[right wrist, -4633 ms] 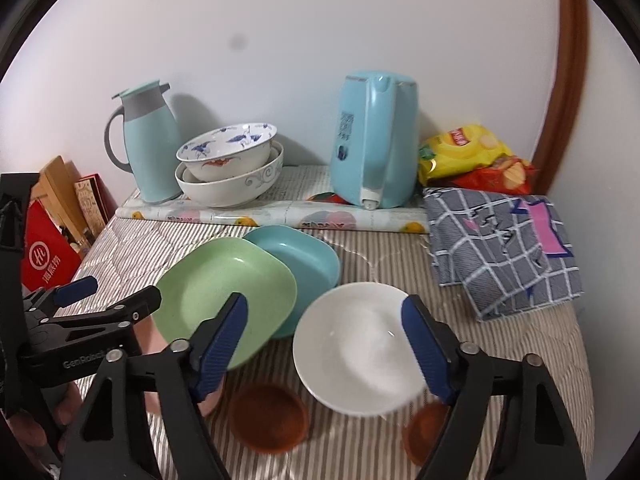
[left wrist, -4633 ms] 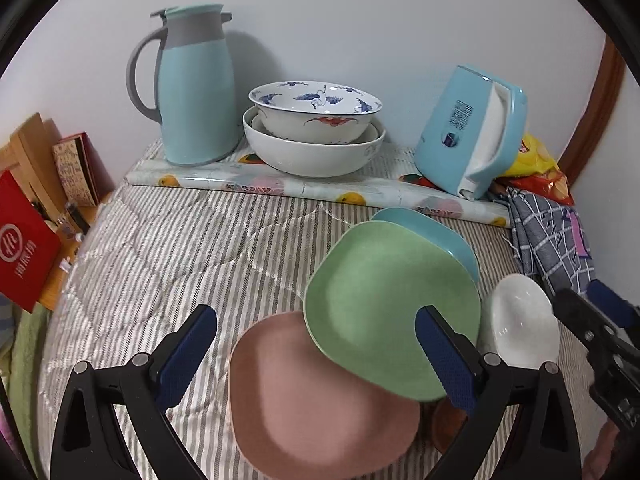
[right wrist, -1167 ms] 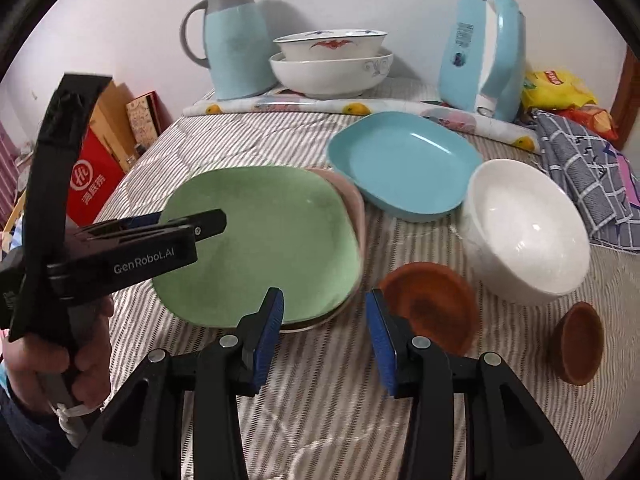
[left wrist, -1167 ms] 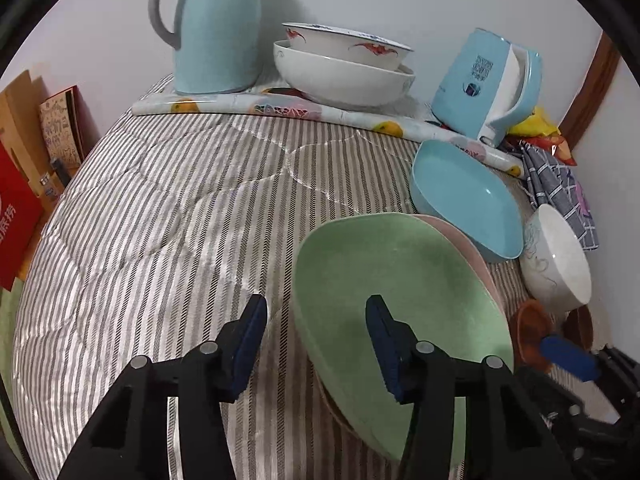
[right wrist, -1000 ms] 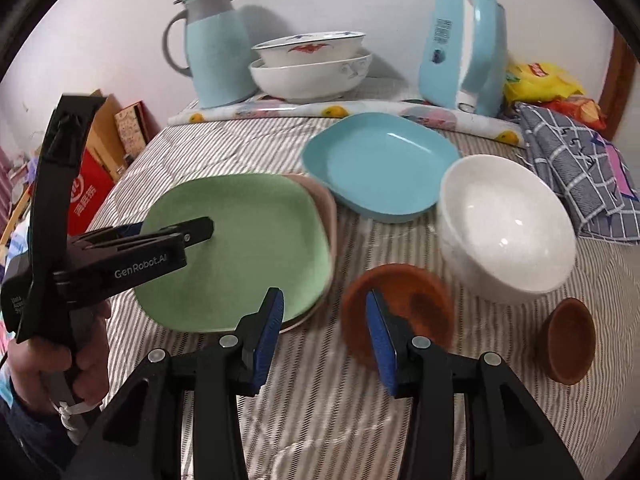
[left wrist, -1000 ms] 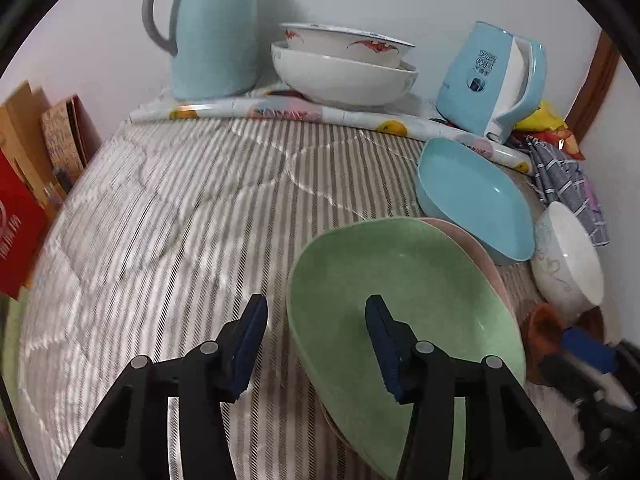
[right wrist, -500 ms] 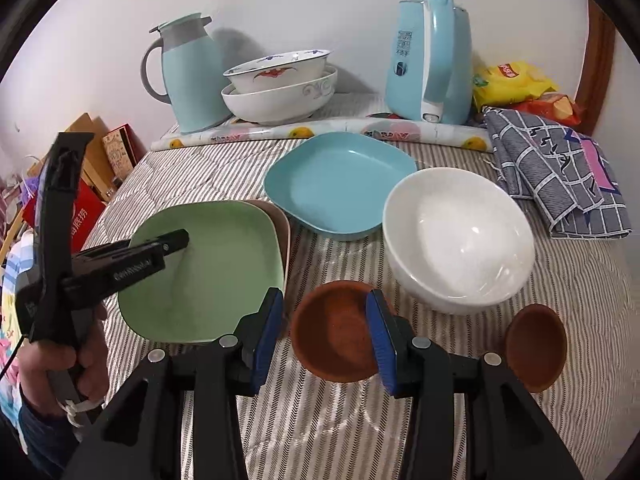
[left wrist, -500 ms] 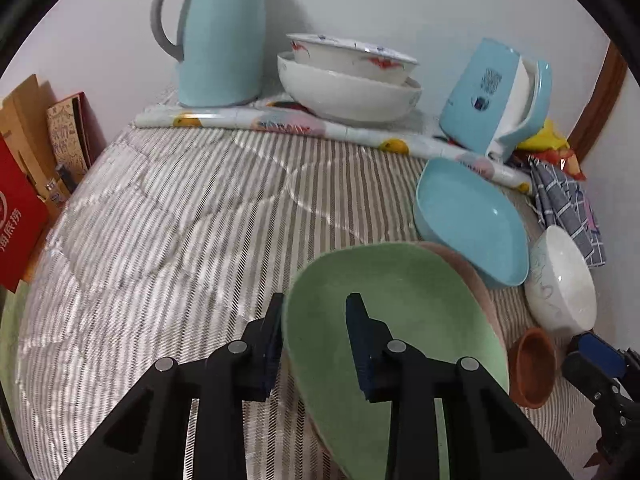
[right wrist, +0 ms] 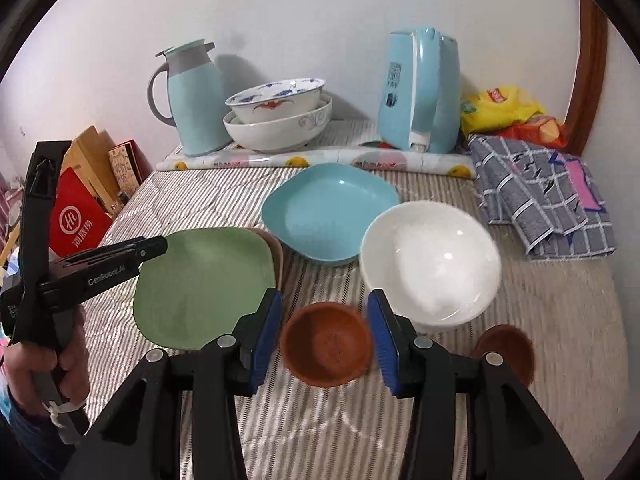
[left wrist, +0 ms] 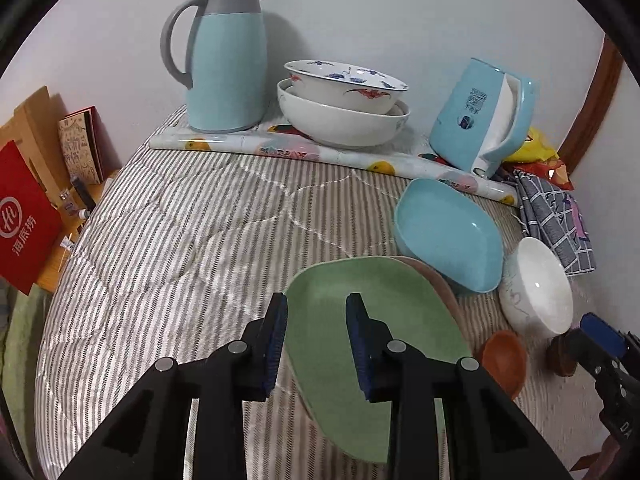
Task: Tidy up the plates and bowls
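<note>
The left gripper (left wrist: 316,308) is clamping the pale green square plastic plate (left wrist: 372,320) by its 9 o'clock rim. Its jaws are standing narrow, one blue pad outside the rim and the other over the inner face. In the right wrist view a person's hand (right wrist: 48,364) is holding this tool at 8 o'clock. The green plate is lying over a dusty pink square plate (left wrist: 436,280), which is showing only as a crescent along the green plate's 2 o'clock edge.

The right gripper (right wrist: 324,296) is hanging over the grey-and-white striped quilted cloth (right wrist: 560,320) with its jaws opening. It is holding nothing. A small round terracotta-brown bowl (right wrist: 326,346) is showing in the gap between the pads, resting on the cloth, and the pads are not pressing on it.

In that same view a sky-blue square plastic plate (right wrist: 328,216) is sitting at 12 o'clock from the brown bowl, just beside the pink plate. A large round white ceramic bowl (right wrist: 430,260) is standing at 2 o'clock, touching or nearly touching the blue plate. A second small brown bowl (right wrist: 506,346) is sitting at 3 o'clock, partly hidden behind the right finger.
</note>
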Available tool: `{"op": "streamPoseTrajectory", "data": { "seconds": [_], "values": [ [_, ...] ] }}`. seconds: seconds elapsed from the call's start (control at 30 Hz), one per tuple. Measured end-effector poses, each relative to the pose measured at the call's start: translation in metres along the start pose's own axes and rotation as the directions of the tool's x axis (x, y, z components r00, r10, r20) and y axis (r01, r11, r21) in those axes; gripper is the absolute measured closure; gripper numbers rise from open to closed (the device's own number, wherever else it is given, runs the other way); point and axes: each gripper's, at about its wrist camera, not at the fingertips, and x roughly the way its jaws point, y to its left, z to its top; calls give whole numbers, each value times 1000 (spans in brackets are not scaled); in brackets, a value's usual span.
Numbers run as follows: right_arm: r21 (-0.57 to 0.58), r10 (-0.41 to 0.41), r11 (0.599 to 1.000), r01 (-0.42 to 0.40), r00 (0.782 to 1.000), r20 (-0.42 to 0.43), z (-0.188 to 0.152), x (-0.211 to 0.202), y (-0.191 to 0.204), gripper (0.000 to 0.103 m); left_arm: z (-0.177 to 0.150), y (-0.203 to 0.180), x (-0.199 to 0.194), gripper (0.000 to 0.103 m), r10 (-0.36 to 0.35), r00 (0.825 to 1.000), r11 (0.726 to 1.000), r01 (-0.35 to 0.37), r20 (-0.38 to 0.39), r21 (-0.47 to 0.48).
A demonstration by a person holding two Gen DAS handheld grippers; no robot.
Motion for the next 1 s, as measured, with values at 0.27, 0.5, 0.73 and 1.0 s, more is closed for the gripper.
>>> {"op": "streamPoseTrajectory", "data": {
  "seconds": [0.27, 0.5, 0.73, 1.0],
  "values": [
    [15, -21, 1000, 20, 999, 36, 23, -8, -18, 56, 17, -14, -12, 74, -16, 1000, 1000, 16, 11, 3],
    [9, -17, 1000, 17, 998, 56, 41, -8, -27, 55, 24, -9, -11, 74, 42, 999, 999, -42, 12, -25],
    [3, -9, 1000, 9, 999, 44, 40, 4, -27, 54, 6, 1, 9, 74, 69, 996, 997, -71, -55, -37],
    [3, -3, 1000, 3, 1000, 8, 28, 13, -24, 54, 4, 2, 23, 95, 118, 991, 993, -119, -64, -15]
  ]
}}
